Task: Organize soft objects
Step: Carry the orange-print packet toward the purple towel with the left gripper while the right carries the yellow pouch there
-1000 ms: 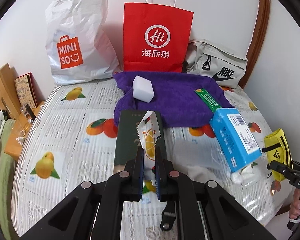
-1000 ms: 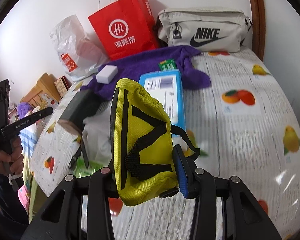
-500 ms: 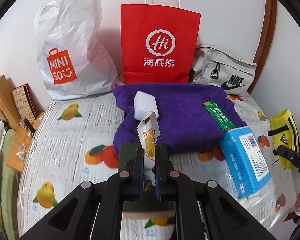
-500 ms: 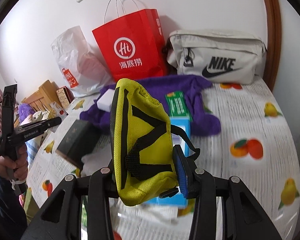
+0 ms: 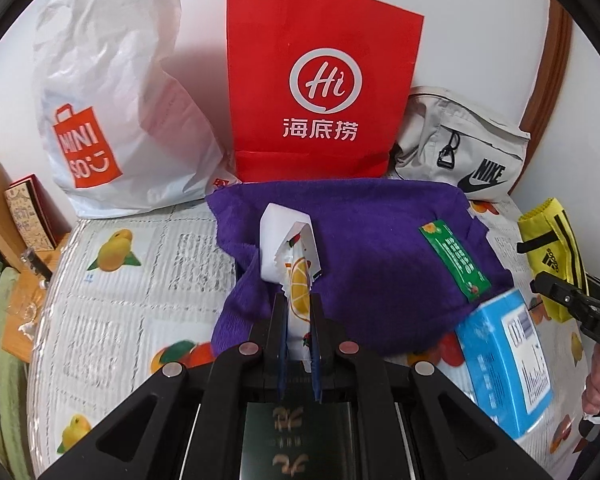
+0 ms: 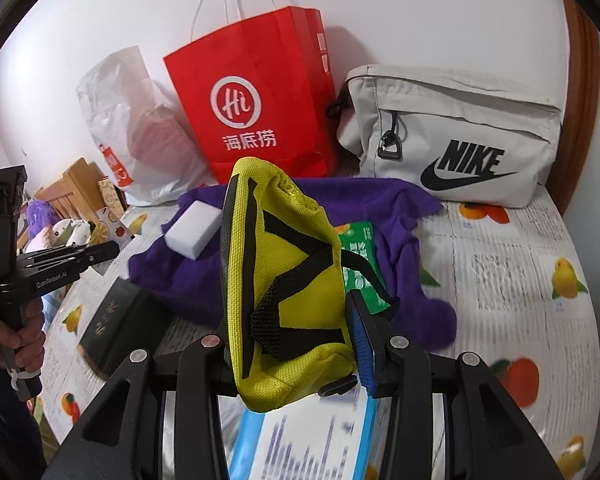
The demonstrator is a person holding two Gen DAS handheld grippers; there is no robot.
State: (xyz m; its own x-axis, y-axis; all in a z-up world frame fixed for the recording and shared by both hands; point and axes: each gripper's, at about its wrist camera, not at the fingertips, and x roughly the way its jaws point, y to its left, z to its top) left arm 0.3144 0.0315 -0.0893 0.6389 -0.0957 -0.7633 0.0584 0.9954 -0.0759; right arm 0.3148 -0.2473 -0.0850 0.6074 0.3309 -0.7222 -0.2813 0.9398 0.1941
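Left wrist view: the left claw [image 5: 298, 320] is clenched on a white sachet [image 5: 298, 280] printed with an orange slice, held upright above a purple towel [image 5: 380, 248] spread on a fruit-patterned bed cover [image 5: 140, 280]. A white sponge block [image 5: 278, 236] lies on the towel just behind the sachet, and a green packet [image 5: 454, 258] rests on the towel's right side, near a blue box [image 5: 504, 360]. A red paper bag [image 5: 320, 88], a white plastic bag [image 5: 116, 100] and a grey Nike pouch [image 5: 460, 148] stand against the wall. Right wrist view: the right claw [image 6: 292, 344] grips a yellow pouch [image 6: 284, 292] with black straps, held upright above the bed, with a dark box [image 6: 120, 328] lying at left
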